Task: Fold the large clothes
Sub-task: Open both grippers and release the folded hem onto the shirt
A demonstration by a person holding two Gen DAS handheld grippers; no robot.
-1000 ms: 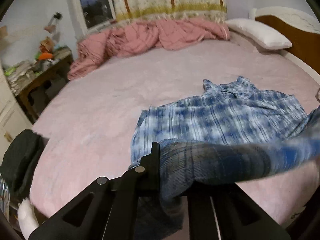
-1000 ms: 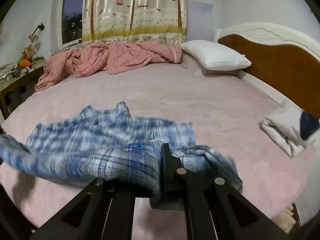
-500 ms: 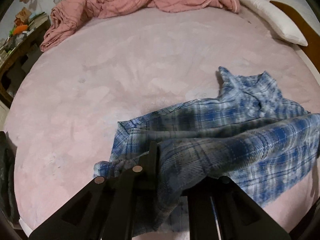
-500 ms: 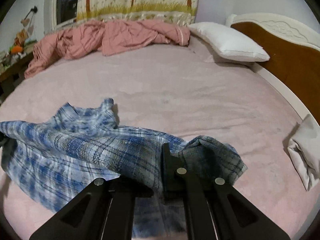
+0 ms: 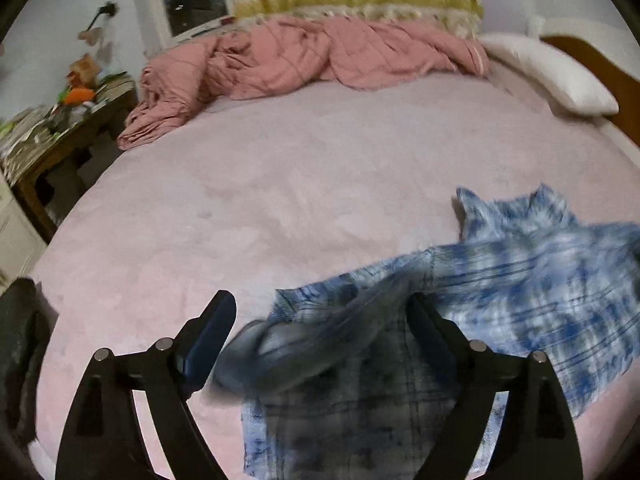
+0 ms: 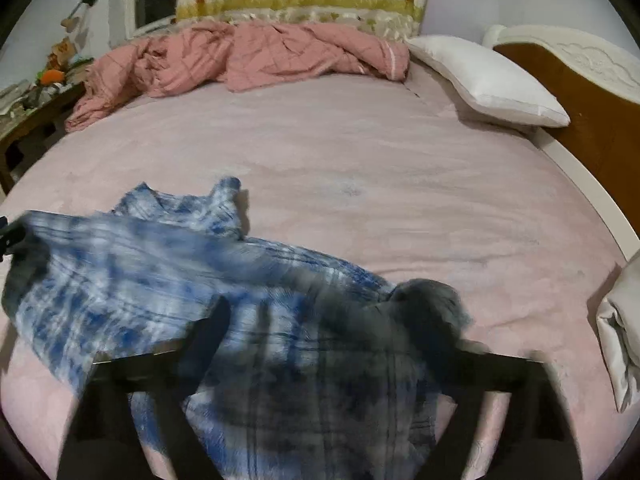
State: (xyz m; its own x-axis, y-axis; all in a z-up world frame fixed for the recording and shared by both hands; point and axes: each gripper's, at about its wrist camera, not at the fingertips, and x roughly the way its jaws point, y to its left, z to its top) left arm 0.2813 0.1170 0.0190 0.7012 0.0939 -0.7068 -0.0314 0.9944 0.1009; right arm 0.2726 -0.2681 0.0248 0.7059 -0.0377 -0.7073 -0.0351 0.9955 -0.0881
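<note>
Right gripper [image 6: 320, 320] jaws wide apart, just opened, blurred; nothing pinched. Blue plaid shirt [image 6: 168, 280] loose on pink bedsheet [image 6: 360, 152], collar toward crumpled pink quilt [image 6: 240, 56] (shirt edge smeared with motion). White pillow [image 6: 488, 80] by wooden headboard [image 6: 580, 92]. Folded pale cloth [image 6: 620, 328] at right edge.

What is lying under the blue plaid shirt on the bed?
The blue plaid shirt rests on the pink bed sheet, which shows all around it. A folded-over part hides the shirt's lower layer, and whatever lies beneath the cloth is covered.
</note>
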